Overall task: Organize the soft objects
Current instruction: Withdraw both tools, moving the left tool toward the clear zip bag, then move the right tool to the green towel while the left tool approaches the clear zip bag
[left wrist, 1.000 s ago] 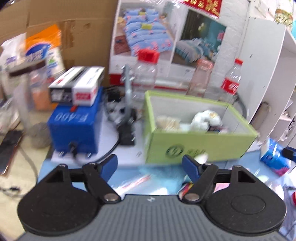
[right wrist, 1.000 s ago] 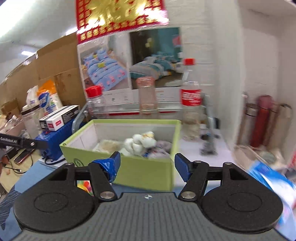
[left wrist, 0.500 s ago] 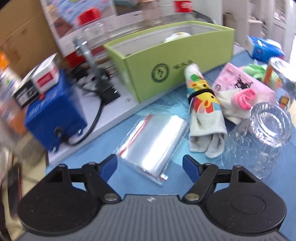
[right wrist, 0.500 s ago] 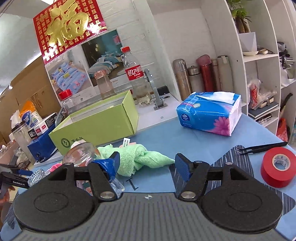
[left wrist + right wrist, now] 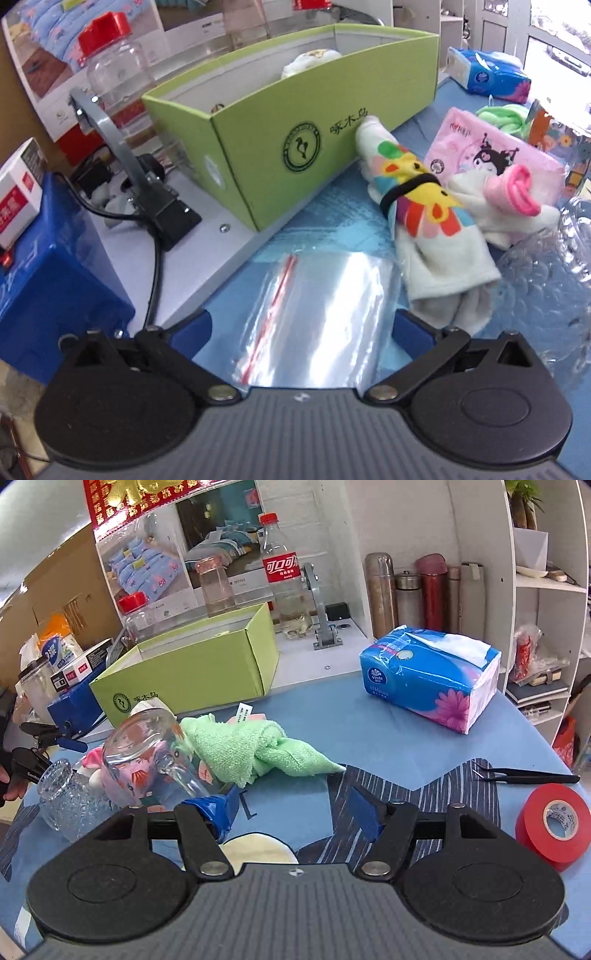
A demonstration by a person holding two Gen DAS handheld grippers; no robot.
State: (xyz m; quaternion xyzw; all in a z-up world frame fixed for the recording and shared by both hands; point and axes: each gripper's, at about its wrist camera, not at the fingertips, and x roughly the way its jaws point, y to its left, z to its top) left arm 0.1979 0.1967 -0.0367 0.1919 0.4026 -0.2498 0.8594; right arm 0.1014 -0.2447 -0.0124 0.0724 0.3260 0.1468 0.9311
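While the left gripper [image 5: 301, 326] waits with its fingers apart over the plastic bag [image 5: 314, 317], the rolled sock [image 5: 421, 221] leans on the green box [image 5: 314, 122], and the right gripper [image 5: 291, 808], empty with fingers apart, faces the green towel [image 5: 251, 749].

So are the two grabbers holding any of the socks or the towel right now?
No. The left gripper is open over the clear zip bag, and the right gripper is open near the green towel. Neither pinches anything.
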